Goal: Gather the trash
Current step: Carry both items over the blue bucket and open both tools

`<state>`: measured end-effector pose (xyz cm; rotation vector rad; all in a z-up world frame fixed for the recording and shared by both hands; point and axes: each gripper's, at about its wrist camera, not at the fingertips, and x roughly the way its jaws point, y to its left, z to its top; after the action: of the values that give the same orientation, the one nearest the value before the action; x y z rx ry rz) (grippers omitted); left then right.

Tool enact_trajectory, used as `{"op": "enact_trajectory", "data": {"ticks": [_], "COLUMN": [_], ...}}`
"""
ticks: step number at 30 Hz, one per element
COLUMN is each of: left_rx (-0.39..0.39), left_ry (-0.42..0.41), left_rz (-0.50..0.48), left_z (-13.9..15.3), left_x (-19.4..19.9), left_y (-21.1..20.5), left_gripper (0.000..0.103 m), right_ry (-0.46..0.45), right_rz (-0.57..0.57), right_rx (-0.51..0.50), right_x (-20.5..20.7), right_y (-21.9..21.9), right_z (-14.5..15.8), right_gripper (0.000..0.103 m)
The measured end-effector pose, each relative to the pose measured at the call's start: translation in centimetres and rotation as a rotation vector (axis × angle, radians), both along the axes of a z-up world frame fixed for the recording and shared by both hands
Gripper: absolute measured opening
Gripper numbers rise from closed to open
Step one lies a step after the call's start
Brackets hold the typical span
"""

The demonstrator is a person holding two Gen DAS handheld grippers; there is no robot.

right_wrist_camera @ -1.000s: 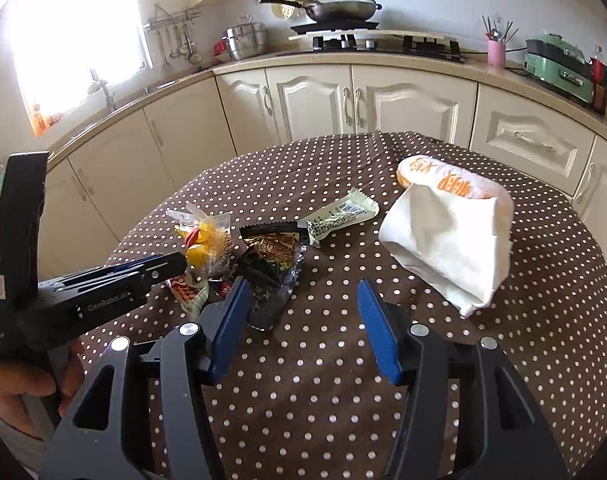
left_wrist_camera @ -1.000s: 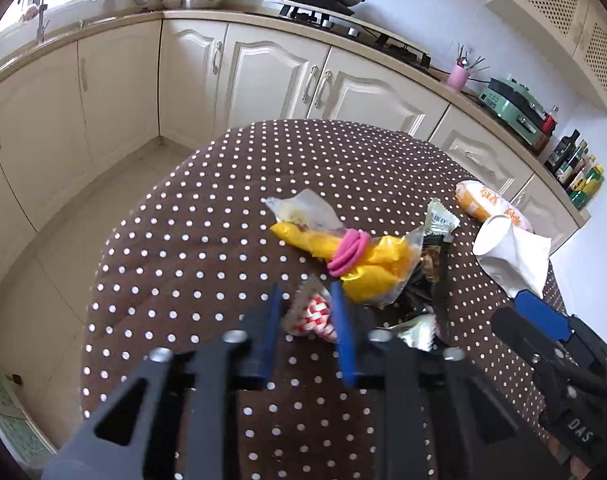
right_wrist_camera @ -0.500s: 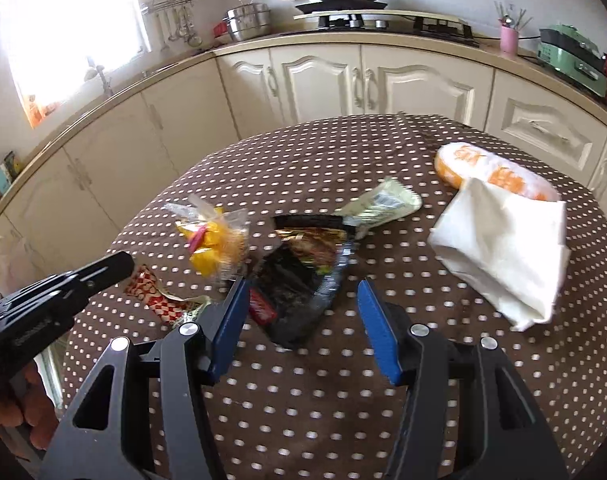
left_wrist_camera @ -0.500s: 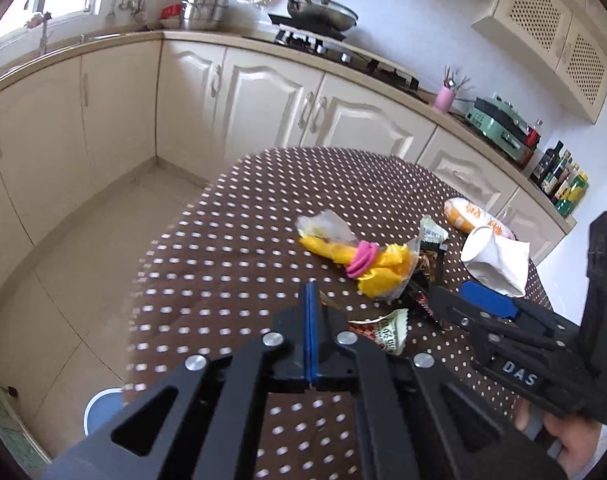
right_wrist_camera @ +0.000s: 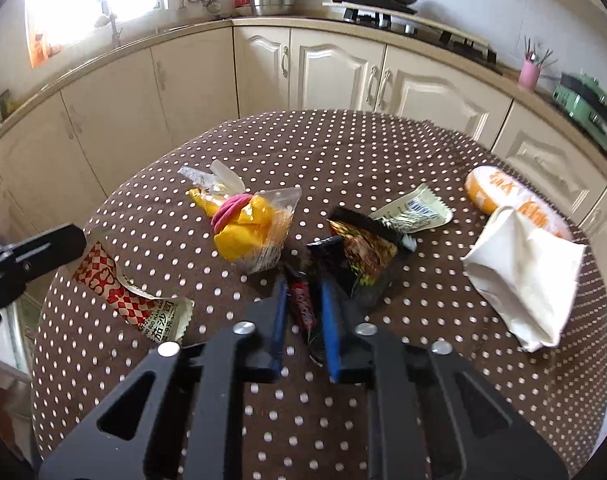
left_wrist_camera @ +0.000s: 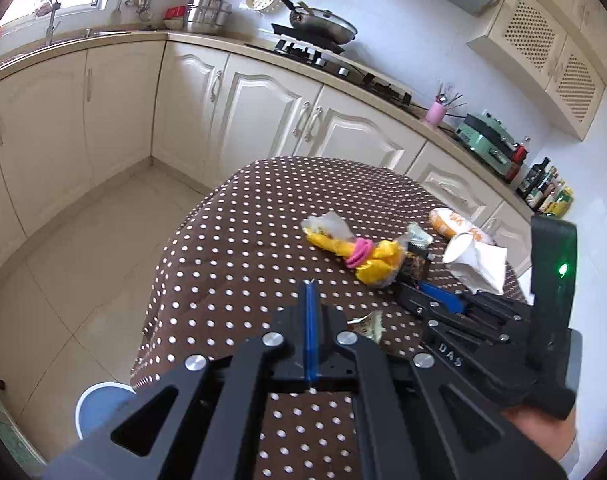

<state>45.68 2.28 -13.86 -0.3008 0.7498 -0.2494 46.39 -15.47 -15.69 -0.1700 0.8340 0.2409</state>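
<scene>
Left gripper [left_wrist_camera: 310, 296]: jaws fully closed, the 2 blue pads pressed flat together; in the right wrist view its tip meets the upper edge of the red-checked wrapper [right_wrist_camera: 115, 292], but whether the jaws pinch it cannot be told.
Right gripper [right_wrist_camera: 303, 300]: jaws closing, with the lower end of the dark snack wrapper [right_wrist_camera: 363, 256] and its red strip between the pads.
Red-checked wrapper: lies flat at the table's left edge, apart from the other trash.
Clear bag [right_wrist_camera: 251, 232]: holds yellow and pink contents, just left of the dark wrapper.
Pale green wrapper [right_wrist_camera: 415, 212]: touches the dark wrapper's far side.
White paper bag [right_wrist_camera: 523, 276]: at the right, against an orange packet [right_wrist_camera: 503, 196].
Table [right_wrist_camera: 343, 148]: round, brown cloth with white dots.
Floor: a blue-rimmed bin [left_wrist_camera: 99, 404] stands beside the table.
</scene>
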Motion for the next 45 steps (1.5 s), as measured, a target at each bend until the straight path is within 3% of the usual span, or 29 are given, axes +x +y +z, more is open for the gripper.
{"op": "enact_trajectory", "data": {"ticks": [6, 10, 15, 20, 24, 30, 38, 45], "left_rx": [-0.050, -0.082, -0.094, -0.073, -0.047, -0.015, -0.010, -0.022], "left_ry": [-0.036, -0.070, -0.101, -0.105, -0.074, 0.026, 0.189, 0.288], "left_rz": [-0.031, -0.025, 0.034, 0.164, 0.275, 0.403, 0.470, 0.439], "left_z": [1.4, 2.7, 3.6, 3.1, 1.5, -3.0, -10.8, -16.0], "left_x": [-2.3, -5.1, -9.3, -14.4, -17.8, -20.3, -18.9, -15.6], "left_y": [0.5, 1.9, 5.5, 11.4, 15.9, 20.9, 24.0, 24.8], "left_gripper": [0.000, 0.000, 0.000, 0.000, 0.000, 0.000, 0.000, 0.000], "right_ry": [-0.037, -0.074, -0.104, -0.085, -0.025, 0.103, 0.270, 0.355], "right_rz": [0.000, 0.057, 0.181, 0.330, 0.431, 0.539, 0.563, 0.524], "right_rx": [0.092, 0.163, 0.214, 0.243, 0.248, 0.214, 0.138, 0.102], "right_x": [-3.3, -6.7, -10.4, -13.1, -14.3, -15.3, -14.2, -11.7], "right_y": [-1.2, -0.3, 4.5, 11.0, 16.7, 24.0, 28.8, 29.6], "right_z": [1.6, 3.7, 6.0, 6.1, 4.4, -1.0, -9.0, -13.4], "right_gripper": [0.007, 0.007, 0.007, 0.007, 0.007, 0.007, 0.007, 0.007]}}
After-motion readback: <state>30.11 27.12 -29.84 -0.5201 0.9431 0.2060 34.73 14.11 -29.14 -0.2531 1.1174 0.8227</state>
